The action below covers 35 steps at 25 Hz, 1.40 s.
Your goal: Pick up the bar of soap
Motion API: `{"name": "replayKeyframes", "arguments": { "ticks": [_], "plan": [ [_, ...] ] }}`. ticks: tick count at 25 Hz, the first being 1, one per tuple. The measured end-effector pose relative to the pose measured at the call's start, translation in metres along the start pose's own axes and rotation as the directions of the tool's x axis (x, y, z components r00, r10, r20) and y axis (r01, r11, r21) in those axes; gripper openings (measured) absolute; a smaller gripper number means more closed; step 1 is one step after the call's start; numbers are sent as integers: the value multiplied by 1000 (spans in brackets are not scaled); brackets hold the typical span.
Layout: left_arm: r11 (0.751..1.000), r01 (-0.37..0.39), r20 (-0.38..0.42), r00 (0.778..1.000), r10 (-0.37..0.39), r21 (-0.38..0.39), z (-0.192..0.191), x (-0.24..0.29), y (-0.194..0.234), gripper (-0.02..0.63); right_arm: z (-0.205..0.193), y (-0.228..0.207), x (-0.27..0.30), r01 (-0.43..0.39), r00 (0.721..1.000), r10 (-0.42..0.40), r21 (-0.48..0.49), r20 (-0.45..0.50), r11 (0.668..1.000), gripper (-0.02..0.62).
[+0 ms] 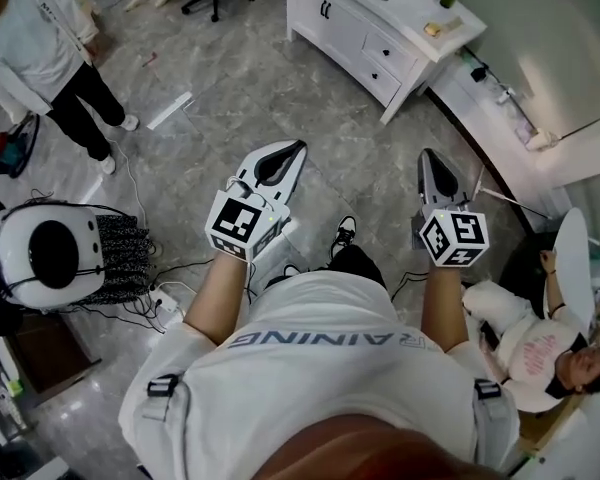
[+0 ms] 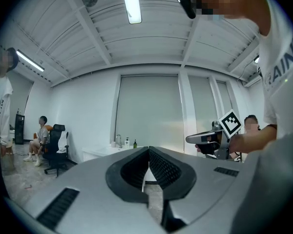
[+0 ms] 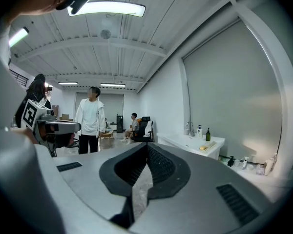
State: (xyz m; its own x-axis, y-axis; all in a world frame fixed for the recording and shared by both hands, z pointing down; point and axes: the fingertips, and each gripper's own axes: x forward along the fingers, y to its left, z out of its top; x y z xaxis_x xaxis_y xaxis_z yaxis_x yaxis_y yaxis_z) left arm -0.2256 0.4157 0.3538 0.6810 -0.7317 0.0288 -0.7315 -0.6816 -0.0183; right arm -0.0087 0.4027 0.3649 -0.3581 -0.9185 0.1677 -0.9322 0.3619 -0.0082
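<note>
A small yellow bar of soap (image 1: 433, 29) lies on top of the white vanity cabinet (image 1: 370, 38), far ahead and to the right in the head view. The right gripper view has the soap (image 3: 203, 148) on the counter beside a green bottle (image 3: 208, 134). My left gripper (image 1: 297, 147) and right gripper (image 1: 427, 154) are held at waist height over the floor, well short of the cabinet. Both are shut with nothing between their jaws. In the gripper views, the left gripper (image 2: 148, 149) and the right gripper (image 3: 146, 146) each show their tips meeting.
A person in white (image 1: 35, 38) stands at the far left. Another person (image 1: 540, 353) sits low at the right. A white round device (image 1: 50, 253) and cables (image 1: 155, 293) lie on the floor at the left. A white ledge (image 1: 500, 103) with bottles curves along the right.
</note>
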Motion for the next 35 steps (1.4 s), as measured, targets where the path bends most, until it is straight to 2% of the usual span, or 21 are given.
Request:
{"name": "replayKeyframes", "arguments": {
  "ticks": [4, 10, 16, 22, 26, 35],
  "plan": [
    [1000, -3, -15, 1000, 2, -1, -2, 20, 21, 11, -3, -11, 28, 3, 1000, -3, 23, -6, 1000, 14],
    [1000, -13, -33, 999, 14, 17, 5, 97, 55, 11, 2, -67, 90, -3, 1000, 3, 57, -7, 998, 14],
    [999, -16, -49, 999, 17, 28, 15, 190, 75, 11, 13, -144, 139, 9, 1000, -8, 70, -13, 997, 14],
    [1000, -18, -70, 997, 19, 14, 20, 278, 76, 11, 13, -234, 177, 25, 999, -21, 117, -32, 993, 14],
    [1000, 1, -84, 996, 1, 27, 21, 325, 79, 11, 13, -269, 201, 28, 999, -23, 129, -38, 991, 14],
    [997, 71, -82, 994, -72, -18, 10, 420, 118, 11, 10, -320, 261, 90, 994, -80, 125, -80, 988, 14]
  ]
}}
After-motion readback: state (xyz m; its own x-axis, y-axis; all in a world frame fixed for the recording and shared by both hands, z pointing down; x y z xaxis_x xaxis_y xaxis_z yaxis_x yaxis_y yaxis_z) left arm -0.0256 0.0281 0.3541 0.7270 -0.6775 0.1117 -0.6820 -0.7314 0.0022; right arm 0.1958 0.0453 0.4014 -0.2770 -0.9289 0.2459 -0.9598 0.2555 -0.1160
